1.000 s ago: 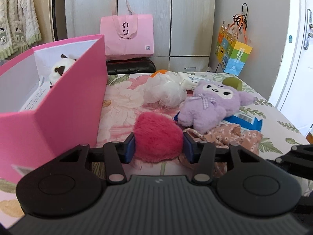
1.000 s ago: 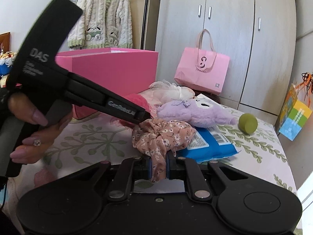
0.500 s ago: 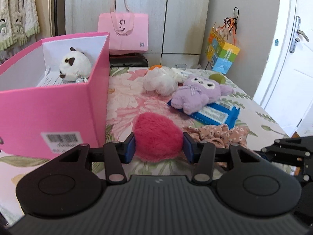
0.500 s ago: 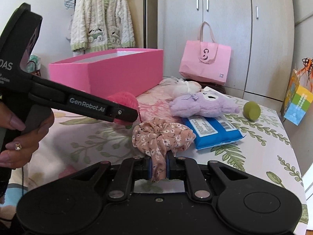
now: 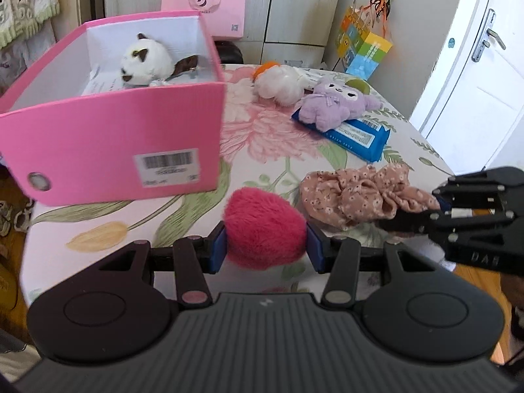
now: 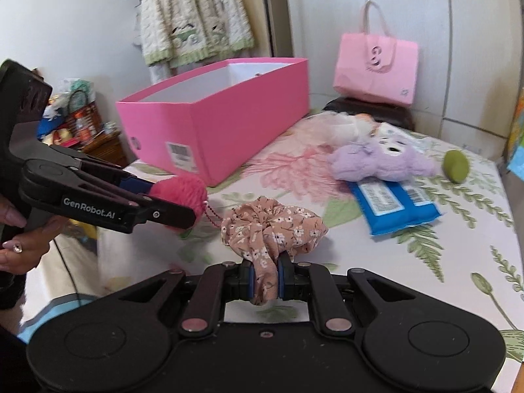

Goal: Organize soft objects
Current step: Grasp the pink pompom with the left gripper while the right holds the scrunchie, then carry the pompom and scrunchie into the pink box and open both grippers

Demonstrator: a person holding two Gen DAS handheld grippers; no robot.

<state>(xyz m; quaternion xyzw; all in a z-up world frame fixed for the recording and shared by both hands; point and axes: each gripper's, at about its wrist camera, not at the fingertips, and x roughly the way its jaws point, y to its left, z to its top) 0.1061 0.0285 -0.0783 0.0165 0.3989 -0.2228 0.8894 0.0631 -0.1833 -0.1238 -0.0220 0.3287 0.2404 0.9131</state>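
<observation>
My left gripper is shut on a fluffy pink pom-pom and holds it above the table's near edge; both show in the right wrist view, the gripper at left with the pom-pom. My right gripper is shut on a peach floral scrunchie, also seen in the left wrist view. An open pink box stands at the left with a white plush cat inside. A purple plush and a white fluffy item lie on the far table.
A blue wipes pack lies under the purple plush, with a green ball beside it. A pink shopping bag stands behind the floral-covered table. A white door is at the right.
Both grippers have risen and pulled back toward the table's near edge with their objects. The pink box's front face and inside now show more fully.
</observation>
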